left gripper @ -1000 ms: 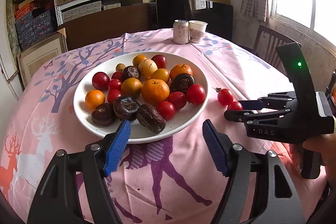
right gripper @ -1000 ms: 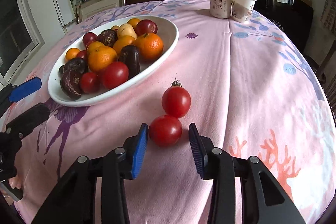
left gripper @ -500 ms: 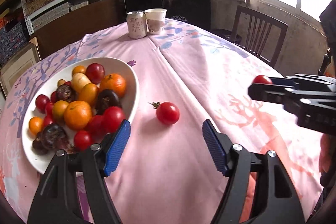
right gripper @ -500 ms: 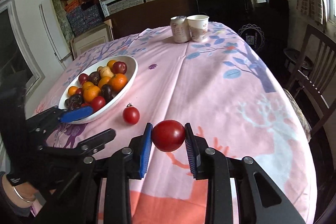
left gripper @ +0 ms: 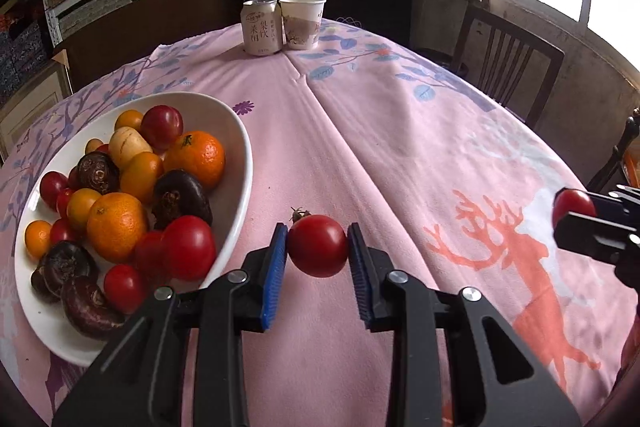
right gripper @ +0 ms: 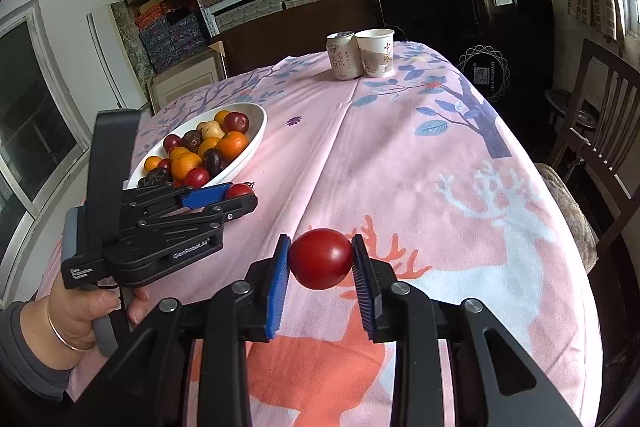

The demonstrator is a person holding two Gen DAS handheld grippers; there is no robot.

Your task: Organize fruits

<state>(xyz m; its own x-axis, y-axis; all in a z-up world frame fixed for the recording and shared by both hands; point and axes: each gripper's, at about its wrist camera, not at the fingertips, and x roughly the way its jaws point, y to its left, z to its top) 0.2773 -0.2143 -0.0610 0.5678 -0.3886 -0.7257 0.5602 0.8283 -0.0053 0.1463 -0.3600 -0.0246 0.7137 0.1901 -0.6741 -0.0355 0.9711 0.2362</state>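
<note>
A white oval plate (left gripper: 236,131) holds several tomatoes, oranges and dark fruits on the pink tablecloth; it also shows in the right wrist view (right gripper: 260,119). My left gripper (left gripper: 318,247) is shut on a red tomato (left gripper: 318,245) with a stem, just right of the plate. My right gripper (right gripper: 320,261) is shut on a second red tomato (right gripper: 320,259), held above the table's right side. That tomato shows at the left wrist view's right edge (left gripper: 574,205). The left gripper with its tomato (right gripper: 239,191) shows in the right wrist view.
A drink can (left gripper: 261,27) and a paper cup (left gripper: 302,22) stand together at the table's far edge. A wooden chair (left gripper: 508,67) stands at the far right. Shelves with boxes fill the back wall.
My left gripper has closed on the stemmed tomato beside the plate. My right gripper still holds its tomato and has stayed raised to the right.
</note>
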